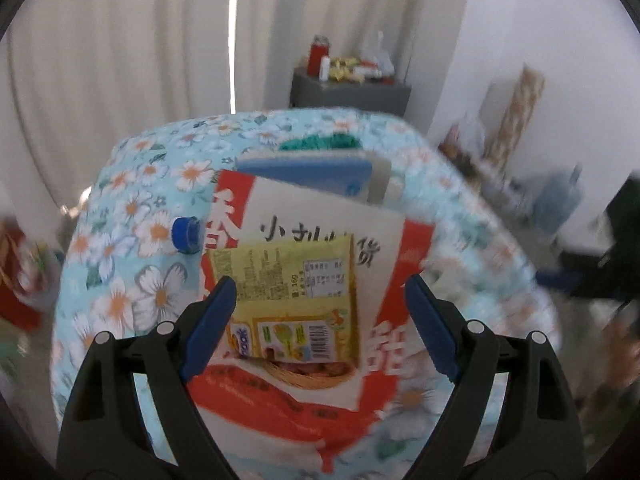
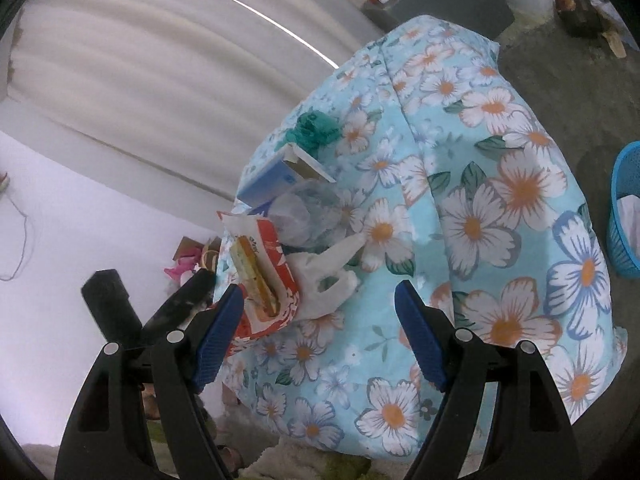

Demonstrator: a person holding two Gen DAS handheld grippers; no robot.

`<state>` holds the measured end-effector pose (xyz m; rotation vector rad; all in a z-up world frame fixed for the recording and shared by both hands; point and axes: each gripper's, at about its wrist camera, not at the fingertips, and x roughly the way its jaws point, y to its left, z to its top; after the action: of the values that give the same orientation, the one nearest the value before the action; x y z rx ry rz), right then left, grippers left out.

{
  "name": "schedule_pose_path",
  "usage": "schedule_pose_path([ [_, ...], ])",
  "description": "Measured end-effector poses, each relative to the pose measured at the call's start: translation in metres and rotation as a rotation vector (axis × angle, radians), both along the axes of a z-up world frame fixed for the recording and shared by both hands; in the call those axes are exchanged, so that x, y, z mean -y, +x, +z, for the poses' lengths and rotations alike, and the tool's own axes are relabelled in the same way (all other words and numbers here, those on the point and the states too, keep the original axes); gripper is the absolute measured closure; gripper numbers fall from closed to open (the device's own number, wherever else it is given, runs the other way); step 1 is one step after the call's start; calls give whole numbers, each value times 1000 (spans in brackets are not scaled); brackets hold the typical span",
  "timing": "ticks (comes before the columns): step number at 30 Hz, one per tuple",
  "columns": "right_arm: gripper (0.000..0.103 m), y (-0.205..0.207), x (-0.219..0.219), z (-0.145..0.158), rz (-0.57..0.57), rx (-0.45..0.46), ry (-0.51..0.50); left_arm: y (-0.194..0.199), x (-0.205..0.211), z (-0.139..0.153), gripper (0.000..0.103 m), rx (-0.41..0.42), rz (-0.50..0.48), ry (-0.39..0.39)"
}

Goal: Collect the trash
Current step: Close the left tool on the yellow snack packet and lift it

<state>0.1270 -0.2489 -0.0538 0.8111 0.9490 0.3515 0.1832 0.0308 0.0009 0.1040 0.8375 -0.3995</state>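
A round table under a pale blue floral tablecloth (image 2: pixel 472 184) carries a small heap of litter, and both grippers are aimed at it. The left gripper (image 1: pixel 320 292) hangs over the pile with its blue pads spread wide and nothing between them that they press on; it looks straight down onto a yellow snack wrapper (image 1: pixel 288 300), which lies flat on top of a larger red-and-white snack bag (image 1: pixel 320 360). That stacking makes the yellow wrapper the natural first pick, since it is uppermost and framed between the open jaws. Beside the bag a blue bottle cap (image 1: pixel 186 235) sticks out, belonging to a crushed clear plastic bottle (image 2: pixel 308 216) that the right view shows lying between the bag and a blue-and-white carton (image 2: pixel 276 178). A crumpled teal scrap (image 2: pixel 316 130) sits at the far side of the table, beyond the carton, and a white plastic bag (image 2: pixel 332 272) spills from under the bottle toward the near edge.

The right gripper (image 2: pixel 320 312) is also wide apart and empty, held off to the side of the table and pointed at the same heap. A blue mesh bin (image 2: pixel 626 212) with a white liner stands on the floor at the right, well apart from the table, probably where the trash is meant to go
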Motion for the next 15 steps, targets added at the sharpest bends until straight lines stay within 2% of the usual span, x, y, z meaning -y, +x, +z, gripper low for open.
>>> schedule_pose_path([
  [2, 27, 4, -1, -3, 0, -8, 6, 6, 9, -16, 22, -11, 14, 86],
  [5, 27, 8, -1, -7, 1, -19, 7, 13, 12, -33, 22, -35, 30, 140],
  [8, 27, 11, 1, -10, 1, -30, 8, 16, 11, -43, 30, -60, 47, 143],
  [10, 27, 12, 1, -11, 2, -33, 10, 16, 8, -47, 40, -71, 57, 132],
  [15, 27, 14, 2, -14, 2, -42, 17, 19, -8, -54, 65, -133, 85, 39],
])
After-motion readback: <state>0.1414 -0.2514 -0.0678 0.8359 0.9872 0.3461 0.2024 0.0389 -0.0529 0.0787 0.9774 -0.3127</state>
